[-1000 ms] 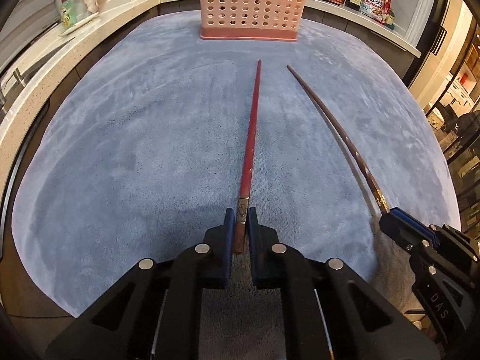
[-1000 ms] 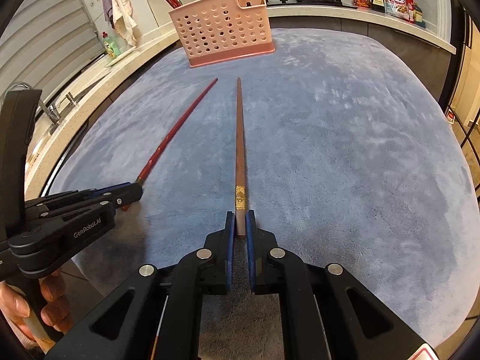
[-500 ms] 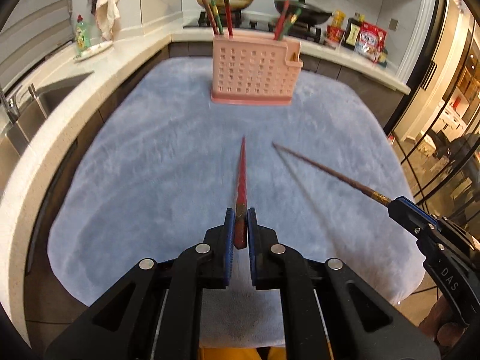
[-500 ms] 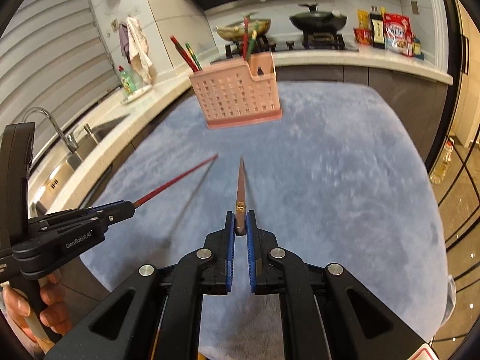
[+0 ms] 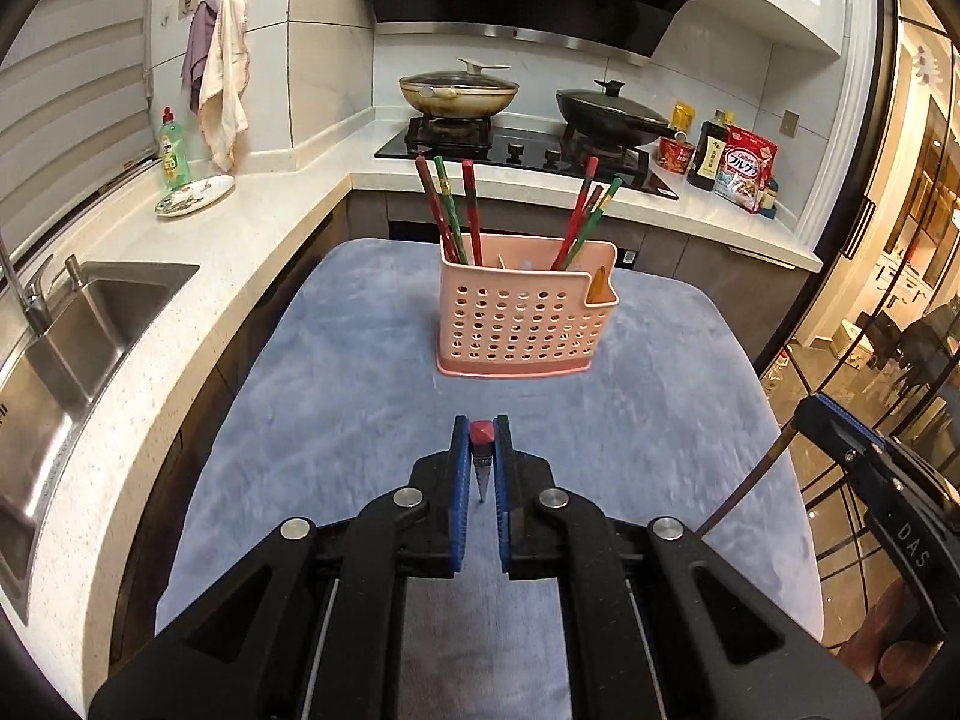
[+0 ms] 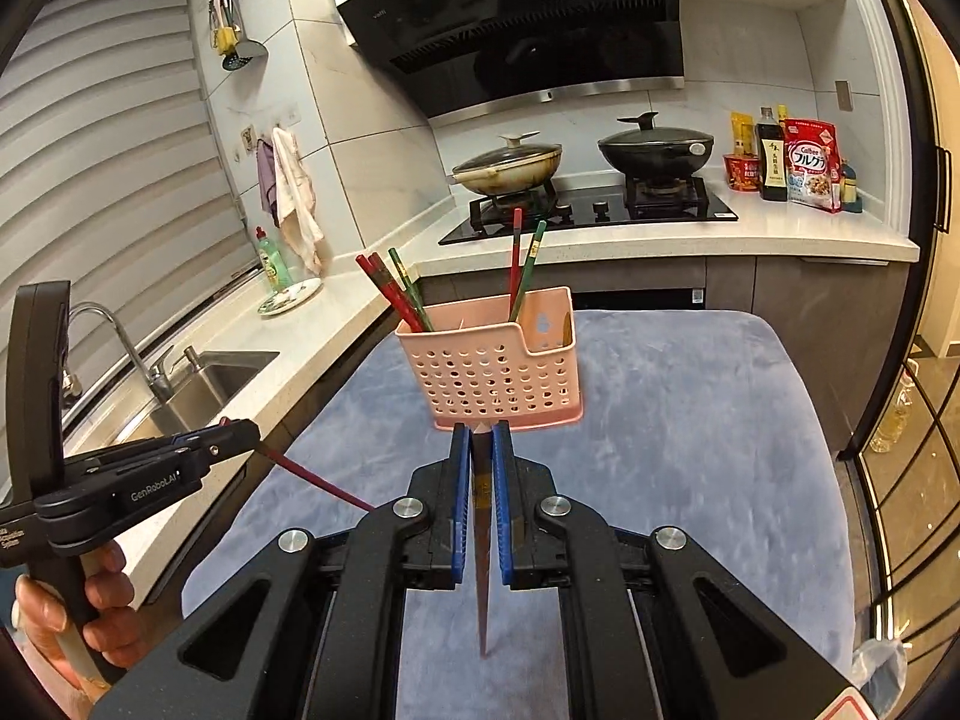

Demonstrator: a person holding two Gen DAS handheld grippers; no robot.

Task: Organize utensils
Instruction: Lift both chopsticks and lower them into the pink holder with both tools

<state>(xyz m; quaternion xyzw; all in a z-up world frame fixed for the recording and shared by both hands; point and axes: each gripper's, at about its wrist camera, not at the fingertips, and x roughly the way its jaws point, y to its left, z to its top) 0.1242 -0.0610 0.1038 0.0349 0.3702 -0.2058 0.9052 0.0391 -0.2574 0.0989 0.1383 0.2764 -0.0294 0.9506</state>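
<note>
views: wrist fisheyes (both) | facing: pink caddy (image 5: 522, 312) | range: near

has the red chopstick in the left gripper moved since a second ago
Yes. The red chopstick lay flat on the blue cloth, pointing at the pink basket; now the left gripper holds it off the cloth, tip hanging down.

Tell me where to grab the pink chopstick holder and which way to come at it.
Pinch the top rim of the front wall near its middle, coming straight down from above. The pink holder stands upright with an open top and thin walls, and it is probably too broad to span. The chopsticks in it lean at the left end and right of centre, so the mid-rim looks freest.
</note>
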